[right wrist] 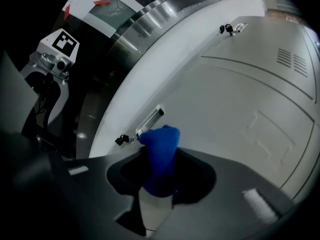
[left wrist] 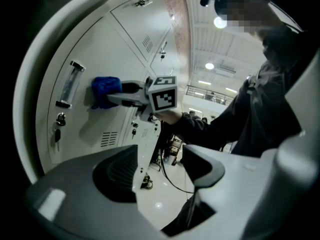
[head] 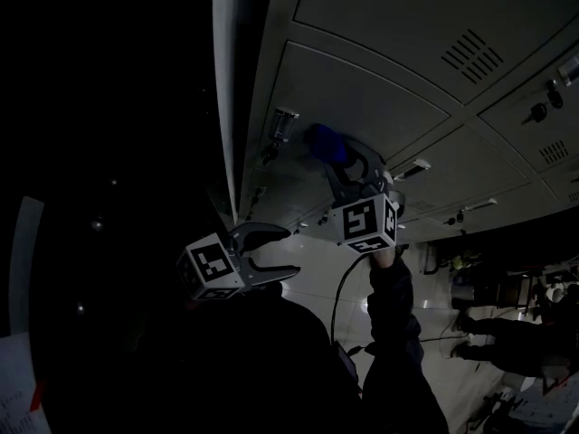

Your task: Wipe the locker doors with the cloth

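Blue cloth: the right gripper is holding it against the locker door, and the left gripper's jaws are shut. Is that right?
Not quite. The left gripper has its jaws apart with nothing between them, as the left gripper view shows. The rest stands: the right gripper is shut on the blue cloth, which it holds against the locker door.

The person is wearing a dark long sleeve [head: 394,310]. The left gripper [head: 291,251] and right gripper [head: 333,152] are showing pale grey curved jaws, each carrying a white cube [head: 366,221] printed with black square markers. A thin dark cable [head: 334,307] is trailing from the right gripper.
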A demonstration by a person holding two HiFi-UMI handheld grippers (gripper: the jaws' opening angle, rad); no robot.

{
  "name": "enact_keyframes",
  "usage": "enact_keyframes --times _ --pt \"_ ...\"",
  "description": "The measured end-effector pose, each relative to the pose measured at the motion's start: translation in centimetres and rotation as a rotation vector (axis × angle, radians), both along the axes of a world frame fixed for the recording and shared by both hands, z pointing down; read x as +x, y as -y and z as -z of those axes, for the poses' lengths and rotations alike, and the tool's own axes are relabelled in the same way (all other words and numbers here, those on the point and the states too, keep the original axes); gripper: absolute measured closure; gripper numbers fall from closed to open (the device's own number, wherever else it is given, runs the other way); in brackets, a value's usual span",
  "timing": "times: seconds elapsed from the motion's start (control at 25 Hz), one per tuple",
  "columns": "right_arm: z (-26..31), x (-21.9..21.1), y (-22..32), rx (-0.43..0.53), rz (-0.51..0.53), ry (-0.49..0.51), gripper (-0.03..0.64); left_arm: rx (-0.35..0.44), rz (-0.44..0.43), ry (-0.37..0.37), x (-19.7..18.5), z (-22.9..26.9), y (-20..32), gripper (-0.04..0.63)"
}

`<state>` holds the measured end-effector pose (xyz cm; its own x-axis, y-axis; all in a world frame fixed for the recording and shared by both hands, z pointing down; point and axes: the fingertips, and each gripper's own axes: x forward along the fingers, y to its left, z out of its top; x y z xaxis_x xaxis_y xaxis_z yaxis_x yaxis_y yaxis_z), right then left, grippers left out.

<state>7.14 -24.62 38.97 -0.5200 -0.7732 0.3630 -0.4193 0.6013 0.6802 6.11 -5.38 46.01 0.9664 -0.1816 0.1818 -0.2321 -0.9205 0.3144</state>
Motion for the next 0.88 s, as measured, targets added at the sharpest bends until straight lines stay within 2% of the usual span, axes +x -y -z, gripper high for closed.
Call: enact_keyframes --times 0.36,0.56,0.88 --pt "-8.2 -0.4 0.0 -0.08 -0.003 -0.077 0.492 -0.015 0.013 0.009 -0.1 -0.3 0.4 0.333" --pt "-13.0 0.0 -0.1 -0.066 -0.018 -0.199 0.492 -0.021 0.022 0.015 -0.3 -0.4 0.7 0.333" --pt "-18.2 0.6 -0.2 -0.167 -0.039 -0.179 0.492 -0.04 0.039 0.033 -0.7 -1.0 0.8 0.333"
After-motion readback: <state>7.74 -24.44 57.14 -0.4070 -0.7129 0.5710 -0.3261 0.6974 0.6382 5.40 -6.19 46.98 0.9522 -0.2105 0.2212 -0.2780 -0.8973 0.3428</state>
